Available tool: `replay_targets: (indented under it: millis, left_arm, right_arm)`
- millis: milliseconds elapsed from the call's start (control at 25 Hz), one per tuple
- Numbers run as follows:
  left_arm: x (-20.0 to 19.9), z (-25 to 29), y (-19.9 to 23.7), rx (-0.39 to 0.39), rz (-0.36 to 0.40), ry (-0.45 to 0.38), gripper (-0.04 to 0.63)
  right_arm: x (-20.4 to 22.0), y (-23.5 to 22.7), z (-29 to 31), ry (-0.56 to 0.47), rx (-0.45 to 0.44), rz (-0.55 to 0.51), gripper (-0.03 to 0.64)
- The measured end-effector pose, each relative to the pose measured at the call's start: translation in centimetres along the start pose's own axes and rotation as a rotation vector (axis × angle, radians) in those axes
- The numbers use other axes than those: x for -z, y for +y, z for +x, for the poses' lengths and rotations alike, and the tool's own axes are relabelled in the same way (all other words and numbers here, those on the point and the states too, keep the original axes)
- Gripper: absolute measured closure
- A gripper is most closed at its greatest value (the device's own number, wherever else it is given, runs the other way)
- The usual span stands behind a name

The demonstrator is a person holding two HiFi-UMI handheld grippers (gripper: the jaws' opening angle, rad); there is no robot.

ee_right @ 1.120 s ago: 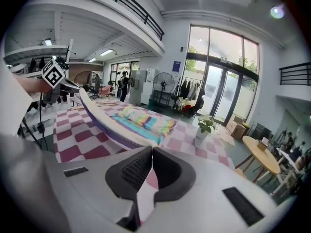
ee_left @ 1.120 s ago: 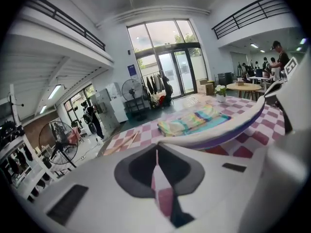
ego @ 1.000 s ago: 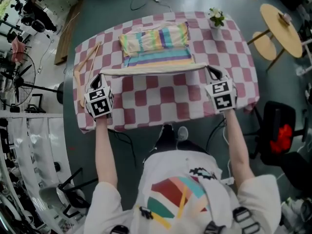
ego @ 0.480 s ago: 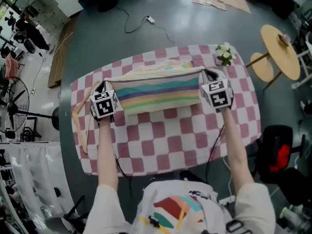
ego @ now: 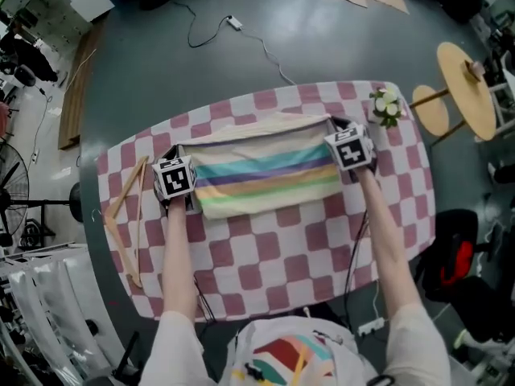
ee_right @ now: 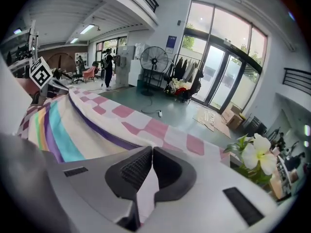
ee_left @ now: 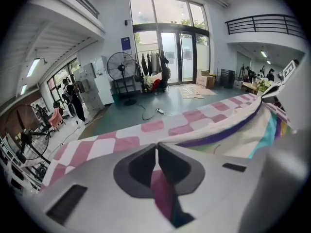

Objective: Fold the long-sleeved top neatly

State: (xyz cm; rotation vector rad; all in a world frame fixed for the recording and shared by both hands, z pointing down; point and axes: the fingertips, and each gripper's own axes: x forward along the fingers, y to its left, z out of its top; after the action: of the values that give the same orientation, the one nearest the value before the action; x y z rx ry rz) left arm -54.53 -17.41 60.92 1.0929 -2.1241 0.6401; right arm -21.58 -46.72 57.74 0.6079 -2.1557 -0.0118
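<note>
The striped long-sleeved top (ego: 265, 175) lies folded in a wide band across the pink-and-white checked table (ego: 282, 252). My left gripper (ego: 170, 153) is at the top's far left corner, its jaws shut on the cloth edge. At the far right corner my right gripper (ego: 335, 125) is likewise shut on the edge. In the left gripper view the jaws (ee_left: 156, 147) meet, and the top (ee_left: 243, 130) runs off to the right. The right gripper view shows closed jaws (ee_right: 152, 149), with the top (ee_right: 58, 125) stretching left.
A wooden hanger (ego: 129, 215) lies on the table's left side. A small pot of white flowers (ego: 386, 105) stands at the far right corner, close to my right gripper. A round wooden side table (ego: 467, 79) and a dark chair (ego: 459, 256) stand on the floor to the right.
Both grippers carried the top's near edge away from the person and down, laying it over the far part. The striped band now lies flat on the table.
</note>
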Motion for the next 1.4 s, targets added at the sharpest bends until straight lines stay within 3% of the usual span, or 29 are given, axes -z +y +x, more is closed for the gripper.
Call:
replay_targets:
  millis: [120, 280, 360, 560, 840, 1120, 1400]
  left_arm:
    - [-0.1, 1.1, 1.0, -0.039, -0.040, -0.037, 0.578]
    - [0.5, 0.8, 1.8, -0.052, -0.072, -0.024, 0.577]
    - [0.5, 0.4, 2.3, -0.057, -0.073, -0.041, 0.577]
    - [-0.2, -2.7, 3.3, -0.078, -0.110, -0.084, 0.575]
    - [-3.3, -10.7, 1.4, -0.050, -0.151, -0.258, 0.520]
    - [-3.8, -21.0, -5.1, 0.018, -0.174, -0.452, 0.522]
    - [-2.1, -27.1, -11.7, 0.090, -0.171, -0.513, 0.521]
  right_arm:
    - [0.0, 0.1, 1.3, 0.008, 0.015, 0.010, 0.604]
    - [-0.7, -0.8, 1.4, -0.022, 0.124, 0.034, 0.586]
    - [-1.1, -0.6, 1.0, -0.047, 0.131, 0.063, 0.380]
    - [-2.0, 1.0, -0.7, -0.083, 0.101, 0.093, 0.371]
    - [-3.8, 2.9, -6.9, -0.222, 0.069, 0.119, 0.371]
    - [-2.5, 5.6, -16.3, -0.391, 0.006, 0.345, 0.371]
    - [5.1, 10.1, -19.7, -0.384, -0.149, 0.656, 0.371]
